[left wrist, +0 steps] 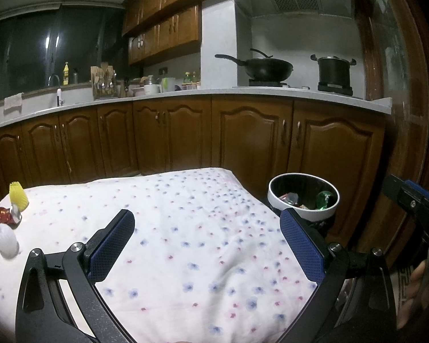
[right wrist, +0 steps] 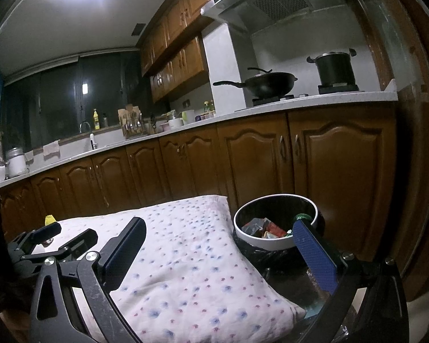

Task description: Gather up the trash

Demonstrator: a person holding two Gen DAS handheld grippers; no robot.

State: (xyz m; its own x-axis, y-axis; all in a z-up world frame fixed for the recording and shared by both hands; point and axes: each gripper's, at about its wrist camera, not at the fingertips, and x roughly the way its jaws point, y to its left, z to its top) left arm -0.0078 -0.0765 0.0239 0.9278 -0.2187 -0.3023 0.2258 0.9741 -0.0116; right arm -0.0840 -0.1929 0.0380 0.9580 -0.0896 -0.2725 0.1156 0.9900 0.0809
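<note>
Three pieces of trash lie at the far left of the flowered tablecloth (left wrist: 186,228): a yellow paper cup (left wrist: 18,200), a crumpled red and silver wrapper (left wrist: 8,215) and a white paper cup (left wrist: 5,240). My left gripper (left wrist: 207,224) is open and empty over the cloth, well to the right of them. A white-rimmed trash bin (left wrist: 303,195) with a black liner stands off the table's right edge and holds several wrappers. My right gripper (right wrist: 220,233) is open and empty, its right finger in front of the bin (right wrist: 274,223). The yellow cup (right wrist: 50,219) peeks out at far left.
Brown kitchen cabinets (left wrist: 243,140) and a white counter run behind the table. A wok (left wrist: 267,67) and a pot (left wrist: 334,71) sit on the stove. A wooden door frame (left wrist: 400,114) stands at the right. The left gripper (right wrist: 57,240) shows in the right wrist view.
</note>
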